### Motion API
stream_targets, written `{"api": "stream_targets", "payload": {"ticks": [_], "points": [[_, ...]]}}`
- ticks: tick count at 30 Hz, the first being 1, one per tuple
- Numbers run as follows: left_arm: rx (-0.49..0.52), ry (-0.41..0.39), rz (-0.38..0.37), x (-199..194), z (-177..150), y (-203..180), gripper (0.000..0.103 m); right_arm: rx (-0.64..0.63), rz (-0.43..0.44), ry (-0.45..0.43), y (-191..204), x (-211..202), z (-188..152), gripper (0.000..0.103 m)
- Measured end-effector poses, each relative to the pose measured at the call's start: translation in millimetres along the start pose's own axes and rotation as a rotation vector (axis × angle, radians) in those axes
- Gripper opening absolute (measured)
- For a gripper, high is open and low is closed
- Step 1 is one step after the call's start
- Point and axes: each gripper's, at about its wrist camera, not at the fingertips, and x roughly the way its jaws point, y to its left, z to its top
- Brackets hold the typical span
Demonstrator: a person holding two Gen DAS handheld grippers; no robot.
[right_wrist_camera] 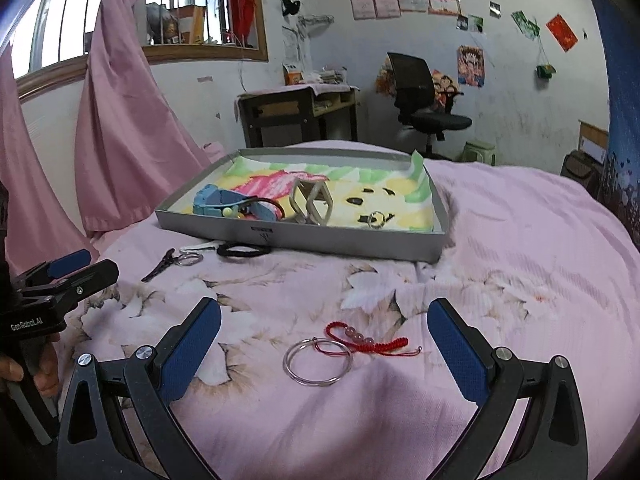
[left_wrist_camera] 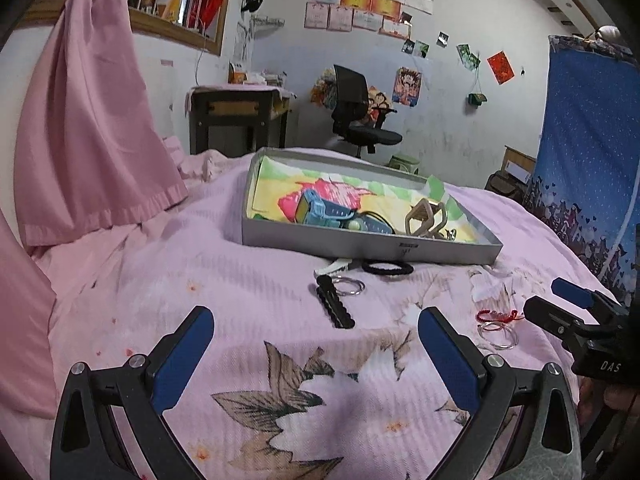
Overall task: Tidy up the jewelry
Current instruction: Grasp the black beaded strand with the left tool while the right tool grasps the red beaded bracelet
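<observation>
While both grippers hover low over the bed (right_wrist_camera: 520,240), no item is held by either. At far left, a pink curtain (left_wrist_camera: 88,112) is seen hanging beside the bed.

Left gripper (left_wrist_camera: 316,332): fingers (left_wrist_camera: 182,360) spread wide, nothing between them. Just ahead of it, a black hair clip (left_wrist_camera: 334,302) is noted lying on the pink floral bedspread, with a small silver ring (left_wrist_camera: 350,285) touching its far end. A white clip (left_wrist_camera: 334,266) and a black hair tie (left_wrist_camera: 387,268) lie just beyond, against the front wall of the box.

Centre: a shallow grey box (right_wrist_camera: 352,246) rests on the bed, lined with a colourful cartoon paper. Inside, left to right in the right wrist view, are recorded a blue watch (right_wrist_camera: 224,202), a beige geometric hair claw (right_wrist_camera: 312,202) and a small ring (right_wrist_camera: 376,218). A dark loop beside the watch cannot be identified.

Right gripper (right_wrist_camera: 324,332): fingers (right_wrist_camera: 458,356) likewise wide apart and empty. Between them on the bedspread lie a large silver bangle (right_wrist_camera: 318,362) and a red corded bracelet (right_wrist_camera: 368,338) with pink beads; a thin red cord crosses the bangle's far edge.

At far right, a blue patterned curtain (left_wrist_camera: 588,168) is seen.
</observation>
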Motion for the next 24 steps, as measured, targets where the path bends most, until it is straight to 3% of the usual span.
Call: {"api": "stream_targets", "payload": {"ticks": [6,12,17,24], "points": [[0.008,0.03,-0.02,9,-1,-2,0.1,0.025,0.003,0.041,-3,9,-4,0.101],[0.007,0.067,-0.054,21,1,-5,0.086,0.058,0.001,0.095,-7,22,-8,0.093],[-0.014,0.102,-0.083,35,3,-7,0.072,0.102,-0.018,0.135,-16,32,-11,0.081],[-0.033,0.132,-0.097,47,4,-7,0.063,0.164,-0.053,0.186,-26,47,-16,0.065]]}}
